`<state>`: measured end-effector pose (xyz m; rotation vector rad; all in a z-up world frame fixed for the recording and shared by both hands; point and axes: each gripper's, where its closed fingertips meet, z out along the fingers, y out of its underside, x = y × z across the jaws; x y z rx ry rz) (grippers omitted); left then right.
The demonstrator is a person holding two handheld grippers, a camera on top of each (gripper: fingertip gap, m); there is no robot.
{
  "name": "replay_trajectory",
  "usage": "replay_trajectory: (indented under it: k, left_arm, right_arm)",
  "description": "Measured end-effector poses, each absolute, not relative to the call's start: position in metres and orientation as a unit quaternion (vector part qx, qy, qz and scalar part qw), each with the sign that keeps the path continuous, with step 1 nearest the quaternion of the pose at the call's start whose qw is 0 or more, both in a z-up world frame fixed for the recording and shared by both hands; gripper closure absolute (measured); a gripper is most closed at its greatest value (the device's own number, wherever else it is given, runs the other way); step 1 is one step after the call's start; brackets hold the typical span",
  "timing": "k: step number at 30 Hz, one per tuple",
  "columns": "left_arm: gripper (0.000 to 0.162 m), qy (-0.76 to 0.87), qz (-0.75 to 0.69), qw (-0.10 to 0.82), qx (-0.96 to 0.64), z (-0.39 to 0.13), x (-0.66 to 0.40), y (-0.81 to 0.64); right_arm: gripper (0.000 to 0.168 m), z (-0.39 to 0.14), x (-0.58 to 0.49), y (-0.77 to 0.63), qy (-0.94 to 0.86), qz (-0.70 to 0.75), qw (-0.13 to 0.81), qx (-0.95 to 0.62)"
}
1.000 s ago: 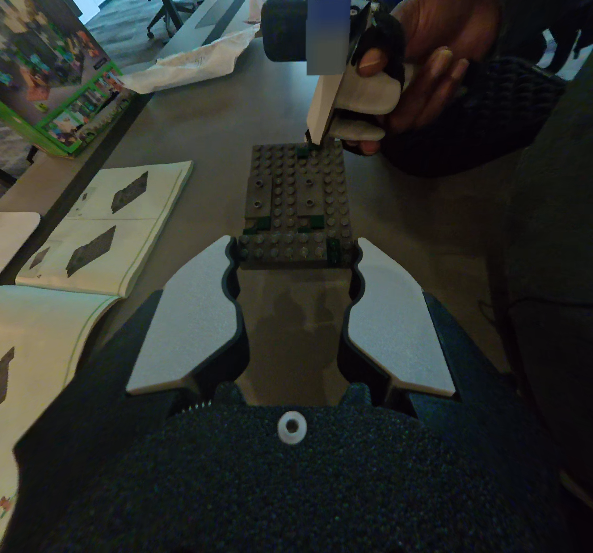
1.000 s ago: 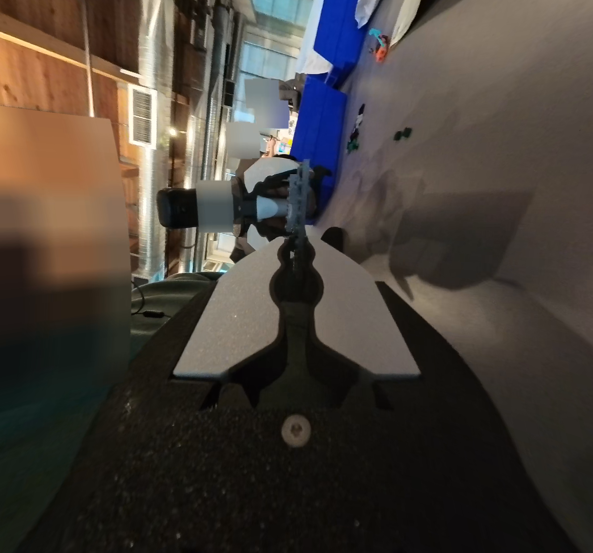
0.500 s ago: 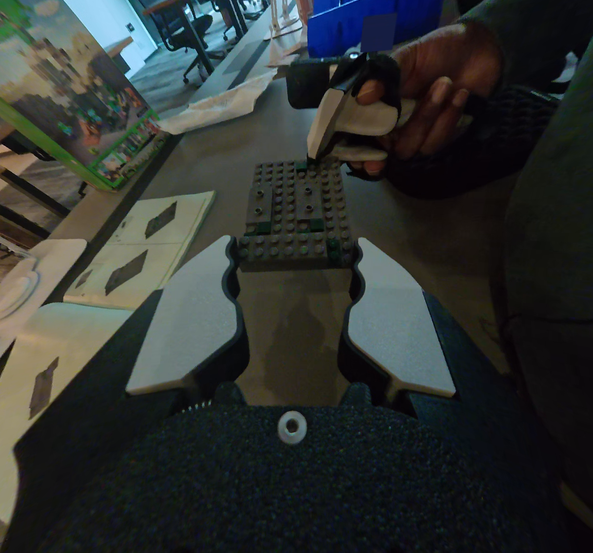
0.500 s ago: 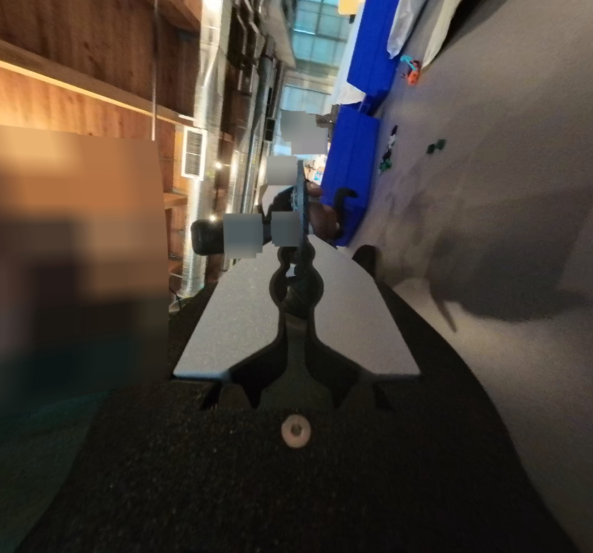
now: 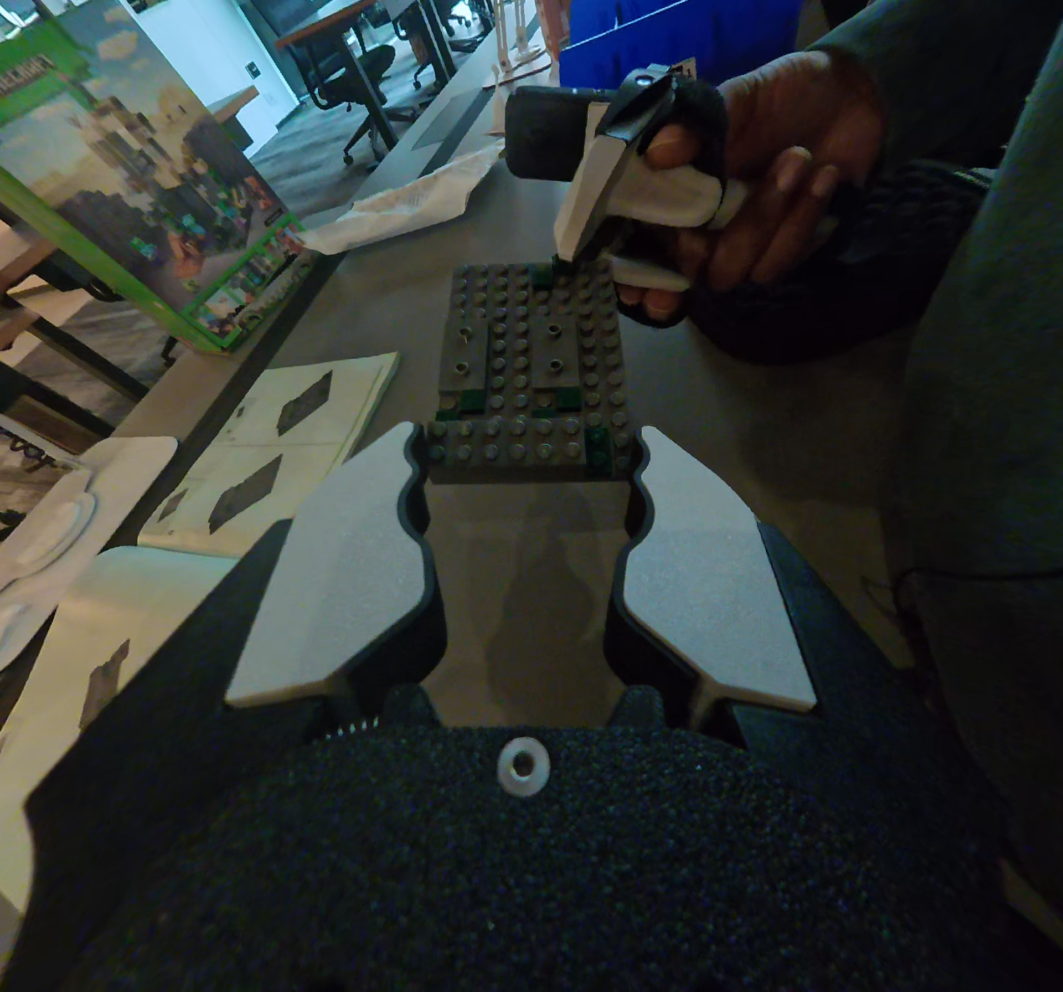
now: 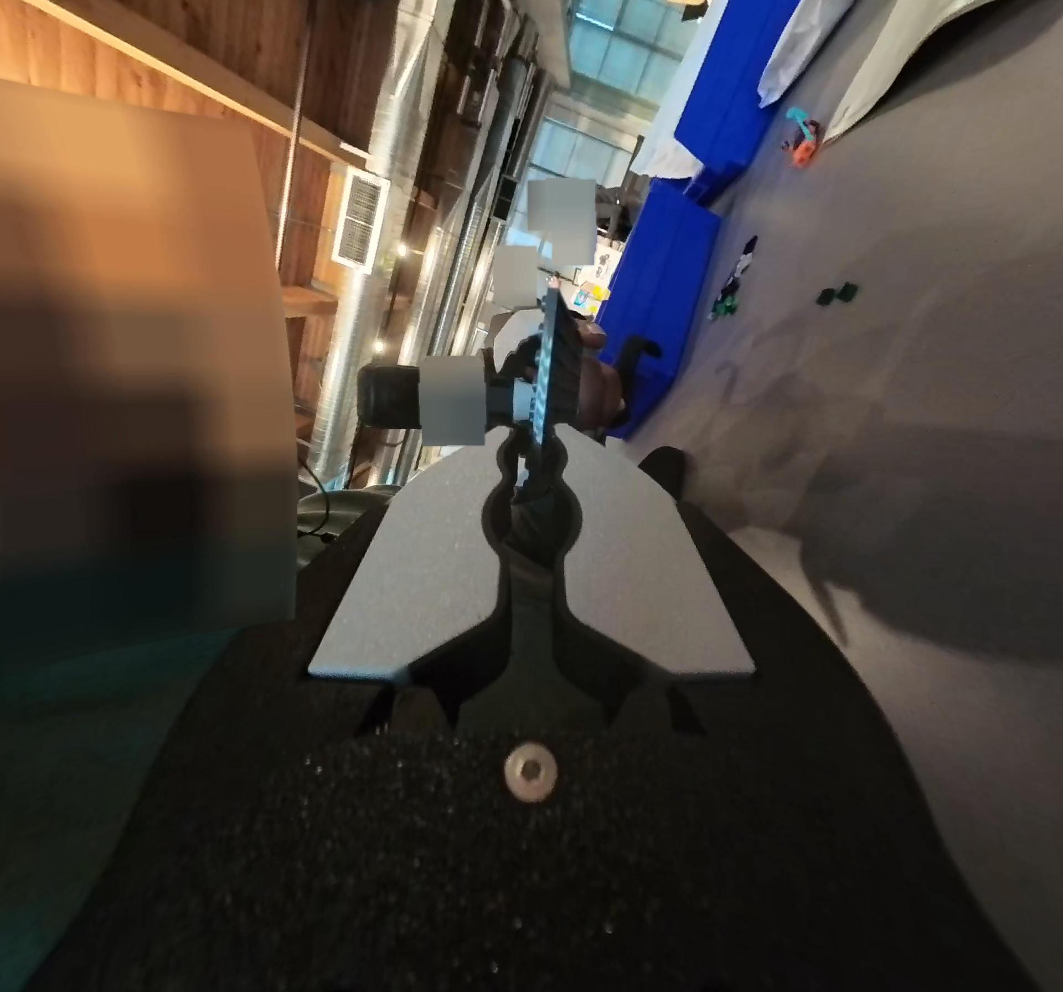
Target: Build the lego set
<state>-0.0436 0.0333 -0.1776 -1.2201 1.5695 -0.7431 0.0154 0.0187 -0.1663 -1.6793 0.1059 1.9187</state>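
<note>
A: Where is the lego build sitting?

B: The grey studded plate [image 5: 532, 366] is being held level above the table [image 5: 719, 417], its near edge sitting between the tips of the left gripper [image 5: 529, 449]. Those jaws are standing wide, closed only as far as the plate's width, so they are clamping it by its two side edges.

A: And the right gripper [image 5: 566, 259]?

B: It is coming down at the plate's far edge, with the person's hand [image 5: 794, 170] wrapped round it. Its jaws are pinched nearly together on a small dark green piece [image 5: 557, 262], which is touching the studs beside another green piece [image 5: 540, 276]. In the right wrist view the plate [image 6: 555, 366] is showing edge-on, straight ahead of the closed tips.

A: How should the press be done well?

B: I judge the piece needs lining up square over the studs before any force is going in. The push is landing on the far edge, well away from the left grip, so the plate could be levering down; keeping the left grip firm and pressing straight down should be helping. Letting go only once the piece is sitting flush seems wise.

A: Anything nearby?

B: An open instruction booklet [image 5: 270, 440] and the set's box [image 5: 144, 205] are lying to the left; loose pieces [image 6: 837, 294] are scattered on the table farther off.
</note>
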Motion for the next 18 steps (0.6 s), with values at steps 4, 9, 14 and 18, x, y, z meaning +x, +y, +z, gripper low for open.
replay_trajectory:
  k: [4,9,14,18]
  left_arm:
    - [0.095,0.647,-0.306,0.486,-0.501,-0.1784,-0.0439,0.0332]
    - [0.095,0.649,-0.309,0.481,-0.501,-0.1804,-0.0448,0.0330]
    - [0.095,0.651,-0.311,0.480,-0.499,-0.1806,-0.0448,0.0324]
    - [0.095,0.653,-0.309,0.478,-0.500,-0.1808,-0.0447,0.0324]
  right_arm:
    - [0.160,-0.1678,0.0133,0.0188,0.042,0.725,0.282,-0.627]
    - [0.160,-0.1694,0.0125,0.0180,0.045,0.728,0.276,-0.626]
    - [0.160,-0.1696,0.0128,0.0174,0.044,0.726,0.276,-0.629]
    - [0.160,-0.1700,0.0135,0.0179,0.047,0.725,0.276,-0.629]
